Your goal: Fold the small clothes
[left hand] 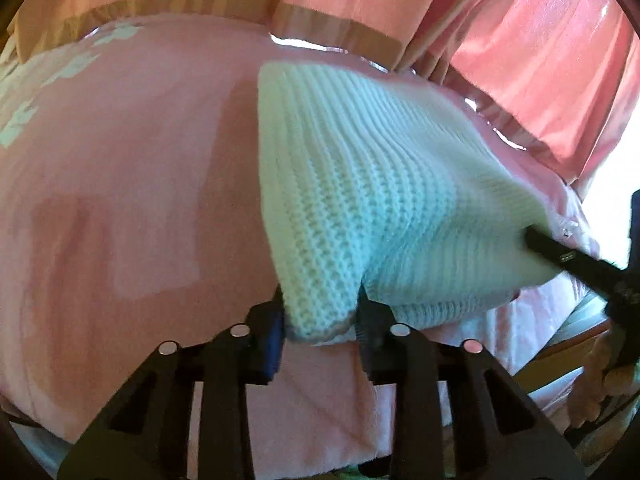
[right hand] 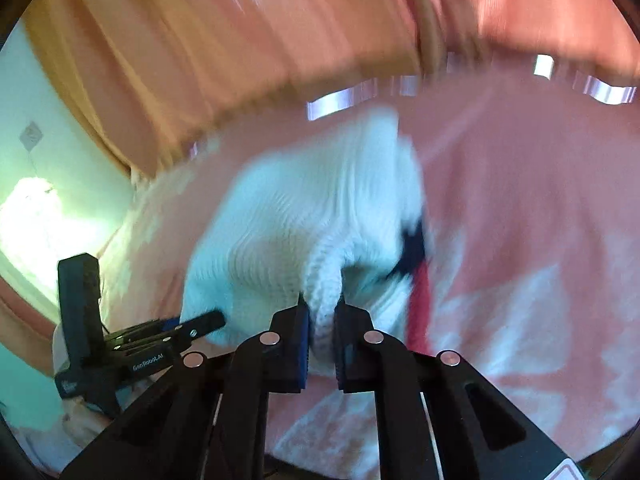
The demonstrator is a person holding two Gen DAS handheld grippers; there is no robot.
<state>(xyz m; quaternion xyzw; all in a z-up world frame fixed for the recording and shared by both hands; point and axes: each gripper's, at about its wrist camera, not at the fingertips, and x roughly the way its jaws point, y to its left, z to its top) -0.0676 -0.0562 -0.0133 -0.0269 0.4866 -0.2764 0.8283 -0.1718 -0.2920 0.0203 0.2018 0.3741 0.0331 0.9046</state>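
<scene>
Okay, left wrist view: left gripper point(left hand: 322, 320) clamped on the near corner of a white knit sweater point(left hand: 360, 184), lifted off a pink bedspread point(left hand: 120, 160); right gripper point(left hand: 534, 236) bites its right edge, pink curtains point(left hand: 540, 60) behind. Right wrist view, blurred: right gripper point(right hand: 322, 320) pinches a sweater point(right hand: 300, 216) fold; left gripper point(right hand: 218, 320) grips its left edge above the bedspread point(right hand: 520, 200).

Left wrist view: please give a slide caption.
Both grippers, left and right, pinch a white knit garment above a pink blanket.
</scene>
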